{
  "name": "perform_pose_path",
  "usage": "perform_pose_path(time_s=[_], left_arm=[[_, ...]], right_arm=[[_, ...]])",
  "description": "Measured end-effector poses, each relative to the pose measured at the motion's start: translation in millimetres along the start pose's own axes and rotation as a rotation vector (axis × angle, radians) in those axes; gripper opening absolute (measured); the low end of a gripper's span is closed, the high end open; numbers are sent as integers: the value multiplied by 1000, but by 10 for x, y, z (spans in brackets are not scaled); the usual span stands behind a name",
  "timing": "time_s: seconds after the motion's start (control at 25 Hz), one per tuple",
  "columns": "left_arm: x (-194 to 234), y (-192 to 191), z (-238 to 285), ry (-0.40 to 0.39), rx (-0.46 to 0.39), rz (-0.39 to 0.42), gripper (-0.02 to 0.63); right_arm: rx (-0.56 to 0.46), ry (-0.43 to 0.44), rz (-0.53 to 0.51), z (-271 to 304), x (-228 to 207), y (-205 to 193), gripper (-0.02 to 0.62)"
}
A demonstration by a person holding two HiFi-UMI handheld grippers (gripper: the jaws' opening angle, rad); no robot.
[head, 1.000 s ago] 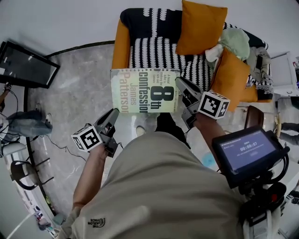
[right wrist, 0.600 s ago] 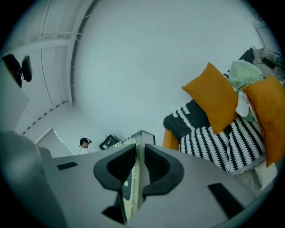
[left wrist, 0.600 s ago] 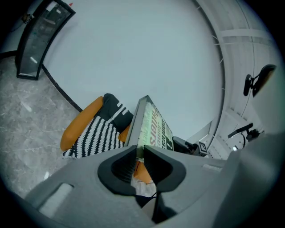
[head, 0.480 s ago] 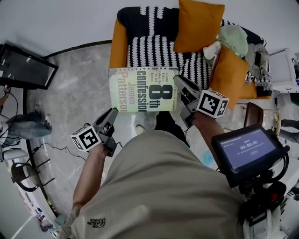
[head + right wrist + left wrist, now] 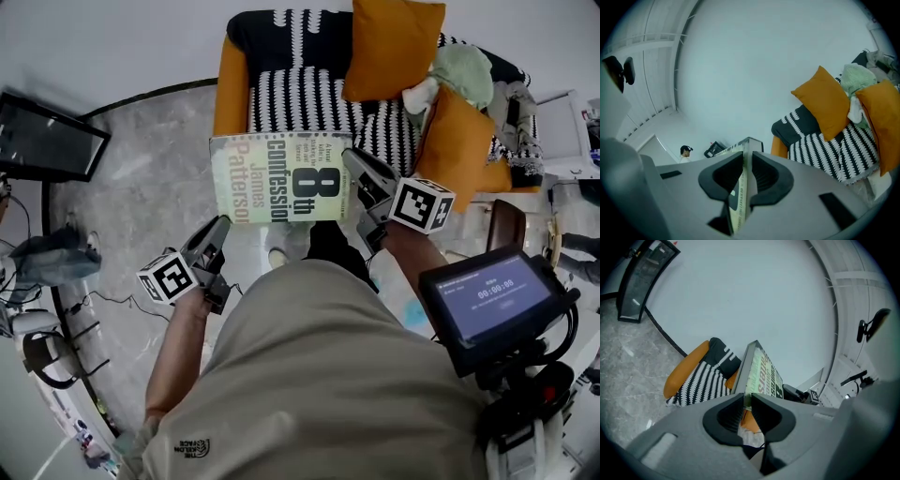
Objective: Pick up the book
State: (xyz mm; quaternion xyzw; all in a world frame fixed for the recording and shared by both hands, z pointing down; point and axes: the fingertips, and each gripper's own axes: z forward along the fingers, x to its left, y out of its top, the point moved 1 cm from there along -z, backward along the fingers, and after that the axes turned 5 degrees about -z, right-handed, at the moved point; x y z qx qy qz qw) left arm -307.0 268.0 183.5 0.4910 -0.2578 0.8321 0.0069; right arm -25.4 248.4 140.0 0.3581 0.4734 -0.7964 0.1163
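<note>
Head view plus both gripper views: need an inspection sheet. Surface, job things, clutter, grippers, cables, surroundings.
Surface: grey marbled floor; sofa with a striped cover.
Job's things: book held in the air in front of the sofa, cover up, roughly level.
Clutter: two orange cushions and a pile of cloth on the sofa.
Grippers: left gripper closed on the book's near left corner; right gripper closed on its right edge.
Cables: thin cable on the floor at left.
Surroundings: white wall; dark panel by it; lit display at right.
</note>
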Motion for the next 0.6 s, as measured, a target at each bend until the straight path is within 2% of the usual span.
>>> perform_pose_path(time_s=[0.6], left_arm=[[-30, 76, 53, -9, 19, -3, 55]], right_arm=[[-15, -20, 22, -14, -22, 8, 69]])
